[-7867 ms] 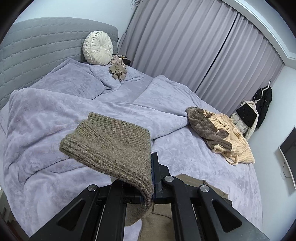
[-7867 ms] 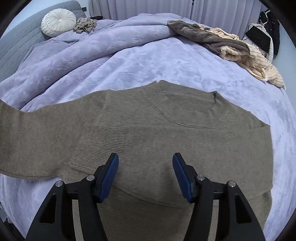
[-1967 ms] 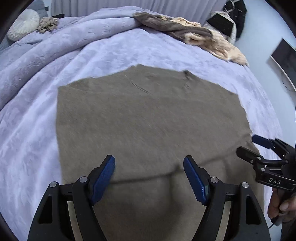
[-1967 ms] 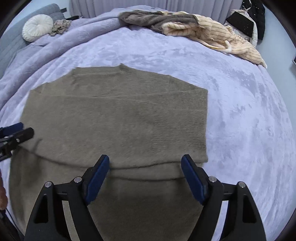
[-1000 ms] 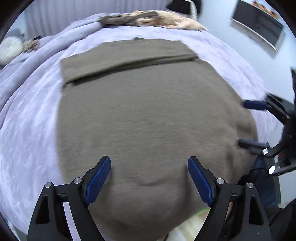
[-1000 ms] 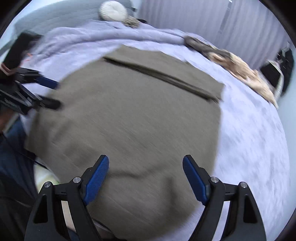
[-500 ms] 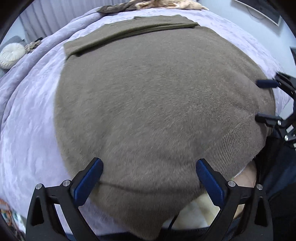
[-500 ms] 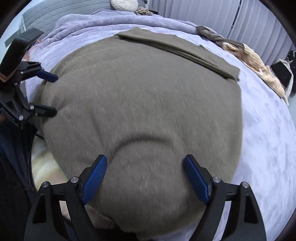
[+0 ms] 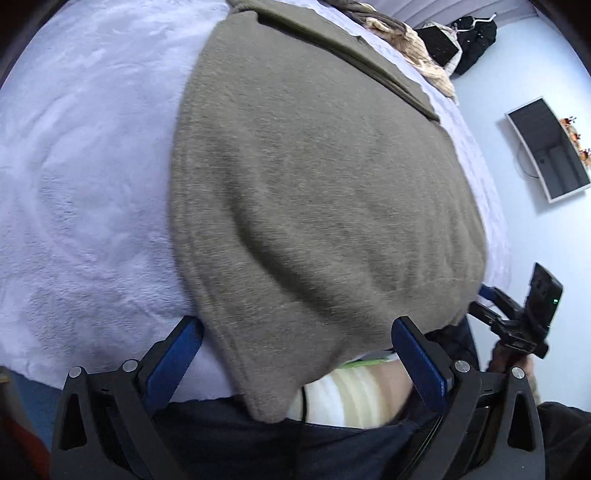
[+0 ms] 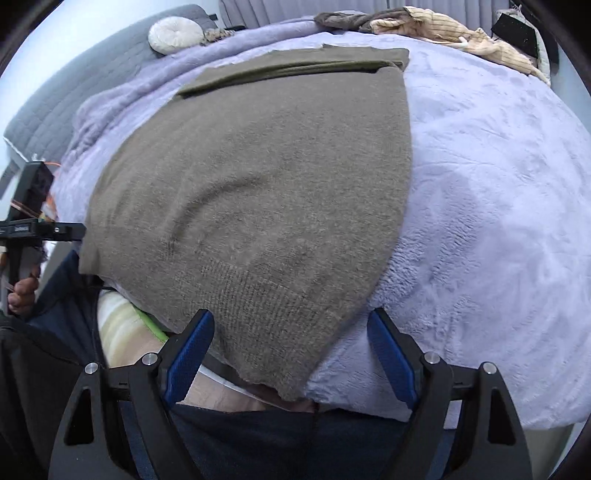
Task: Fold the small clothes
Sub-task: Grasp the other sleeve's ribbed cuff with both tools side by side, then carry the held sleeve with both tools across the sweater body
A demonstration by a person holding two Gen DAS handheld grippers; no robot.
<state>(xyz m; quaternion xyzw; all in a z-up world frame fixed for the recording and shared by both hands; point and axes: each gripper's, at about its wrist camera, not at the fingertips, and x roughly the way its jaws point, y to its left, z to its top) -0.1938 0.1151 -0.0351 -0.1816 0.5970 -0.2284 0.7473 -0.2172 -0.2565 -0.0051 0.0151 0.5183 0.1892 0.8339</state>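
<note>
An olive-brown knit sweater (image 9: 317, 192) lies flat on the lilac bed, sleeves folded across its far end, and its hem hangs over the near bed edge. It also shows in the right wrist view (image 10: 266, 192). My left gripper (image 9: 295, 354) is open, its jaws straddling the hem's left corner without closing on it. My right gripper (image 10: 288, 354) is open, its jaws straddling the hem's right corner. Each gripper shows in the other's view: the right gripper (image 9: 509, 314), the left gripper (image 10: 40, 229).
The lilac blanket (image 10: 498, 184) covers the bed. A pile of brown and cream clothes (image 10: 436, 26) lies at the far side. A round white cushion (image 10: 175, 35) leans on the grey headboard. A wall monitor (image 9: 546, 147) hangs at right. The person's body is right below the hem.
Both grippers have dropped back and down to the sweater's hem at the near bed edge. The hem corners now sit between the open jaws. The left view has swung to the right.
</note>
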